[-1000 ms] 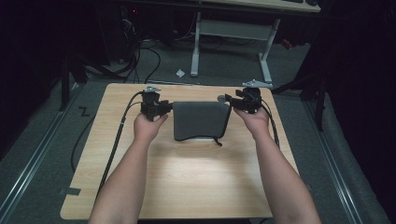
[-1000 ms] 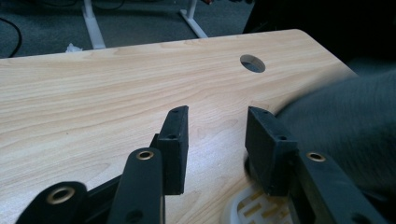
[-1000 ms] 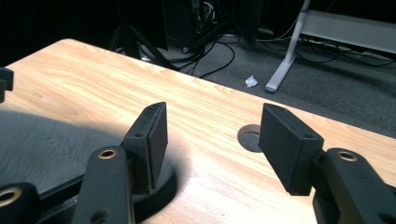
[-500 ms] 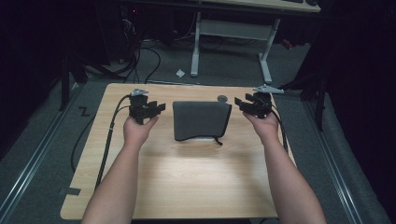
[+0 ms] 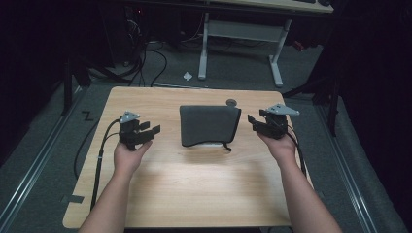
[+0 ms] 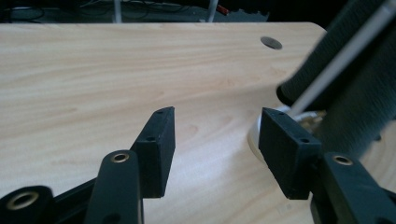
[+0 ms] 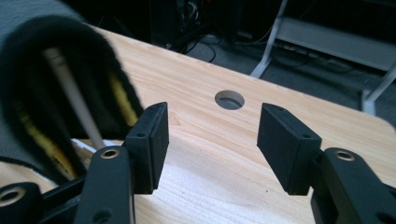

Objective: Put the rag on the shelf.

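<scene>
A dark grey fabric pouch (image 5: 208, 124) lies flat on the wooden table (image 5: 194, 189), a short cord trailing from its near right corner. My left gripper (image 5: 154, 131) hovers to its left, apart from it; its jaws have just been opening and nothing is between them. In the left gripper view the open gripper (image 6: 215, 135) has bare wood in its gap, with the pouch (image 6: 355, 79) off to the right. My right gripper (image 5: 252, 122) is open to the pouch's right. In the right gripper view its gap (image 7: 212, 140) shows bare table, the pouch (image 7: 42, 70) at left.
A round cable hole (image 5: 231, 102) sits in the table just behind the pouch. The left gripper's cable (image 5: 99, 155) runs off the table's left edge. A white desk frame (image 5: 238, 34) and floor cables lie beyond the far edge.
Both grippers were at the pouch's far corners a second ago. They have since let go and moved outward and toward the person, left to the left, right to the right. The pouch lies still.
</scene>
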A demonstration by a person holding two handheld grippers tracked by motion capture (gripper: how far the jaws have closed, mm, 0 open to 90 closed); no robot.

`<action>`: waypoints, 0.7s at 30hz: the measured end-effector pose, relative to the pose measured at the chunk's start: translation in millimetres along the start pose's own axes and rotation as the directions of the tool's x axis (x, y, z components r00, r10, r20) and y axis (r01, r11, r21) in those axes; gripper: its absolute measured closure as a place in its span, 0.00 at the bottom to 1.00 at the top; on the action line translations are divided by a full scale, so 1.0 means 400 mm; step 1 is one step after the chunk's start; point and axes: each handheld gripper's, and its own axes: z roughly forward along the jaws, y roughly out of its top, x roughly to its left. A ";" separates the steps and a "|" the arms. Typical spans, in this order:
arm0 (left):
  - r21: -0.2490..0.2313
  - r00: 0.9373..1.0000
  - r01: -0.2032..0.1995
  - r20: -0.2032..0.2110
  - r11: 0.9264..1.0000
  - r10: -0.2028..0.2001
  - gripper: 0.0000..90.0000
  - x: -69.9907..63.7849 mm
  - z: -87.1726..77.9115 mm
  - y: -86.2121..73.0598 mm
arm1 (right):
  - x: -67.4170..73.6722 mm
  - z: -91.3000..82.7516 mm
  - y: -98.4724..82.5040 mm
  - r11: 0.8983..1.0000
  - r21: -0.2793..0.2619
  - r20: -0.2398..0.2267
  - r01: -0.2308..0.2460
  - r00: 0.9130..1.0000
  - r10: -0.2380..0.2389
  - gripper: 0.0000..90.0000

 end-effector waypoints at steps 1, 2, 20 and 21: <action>0.005 1.000 -0.011 0.000 1.000 0.011 0.51 -0.011 -0.011 -0.020 | 0.007 -0.006 -0.003 1.000 0.010 0.003 0.006 1.000 -0.006 0.47; 0.004 1.000 -0.013 0.005 1.000 0.013 0.51 -0.017 -0.018 -0.030 | 0.014 -0.011 -0.006 1.000 0.021 0.008 0.012 1.000 -0.012 0.46; 0.011 0.992 -0.080 0.099 0.997 0.079 0.50 -0.163 -0.141 -0.204 | 0.208 -0.151 -0.120 0.996 0.009 -0.068 0.088 0.994 -0.087 0.47; 0.022 0.991 -0.080 0.112 0.997 0.077 0.50 -0.183 -0.147 -0.230 | 0.235 -0.158 -0.140 0.996 0.017 -0.093 0.083 0.992 -0.081 0.47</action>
